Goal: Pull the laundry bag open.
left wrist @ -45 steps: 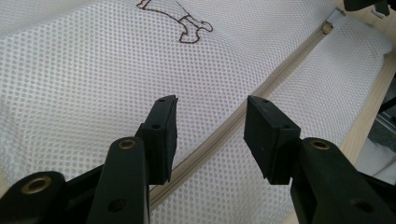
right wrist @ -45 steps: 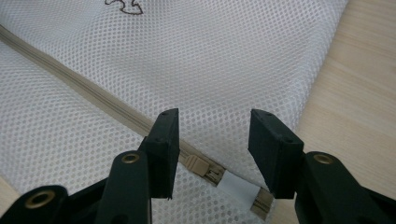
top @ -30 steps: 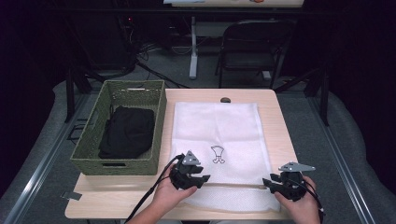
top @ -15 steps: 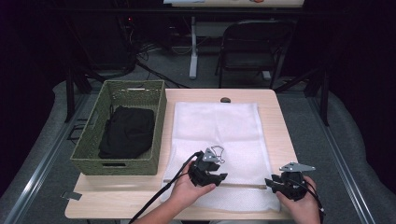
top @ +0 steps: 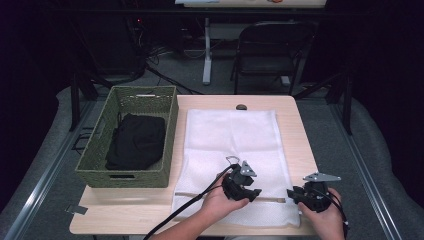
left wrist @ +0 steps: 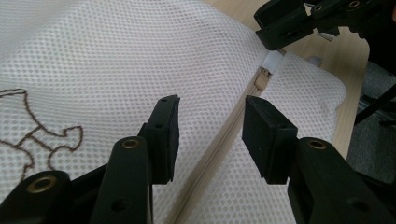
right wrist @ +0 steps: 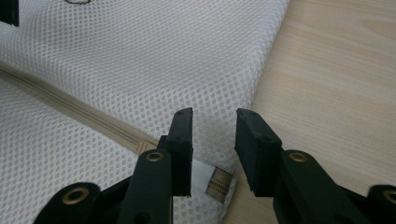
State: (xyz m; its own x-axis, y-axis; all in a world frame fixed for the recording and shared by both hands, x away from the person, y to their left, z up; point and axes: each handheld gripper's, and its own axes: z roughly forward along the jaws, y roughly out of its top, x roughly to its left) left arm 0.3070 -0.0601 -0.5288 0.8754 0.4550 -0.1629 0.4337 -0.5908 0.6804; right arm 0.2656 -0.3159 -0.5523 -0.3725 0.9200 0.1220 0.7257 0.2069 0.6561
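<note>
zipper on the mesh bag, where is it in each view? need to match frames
High view: the zipper is a tan line across the mesh bag near its front edge, between the left tongs and right tongs.
Left gripper view: zipper runs diagonally up between the jaws.
Right gripper view: zipper crosses the left half, ending lower centre.
Shared landmark: the zipper's end tab.

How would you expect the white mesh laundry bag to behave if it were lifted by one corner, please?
The mesh laundry bag would probably droop: it lies flat and thin on the table. It looks light, being open netting. It may slide on the smooth wood when pushed.
</note>
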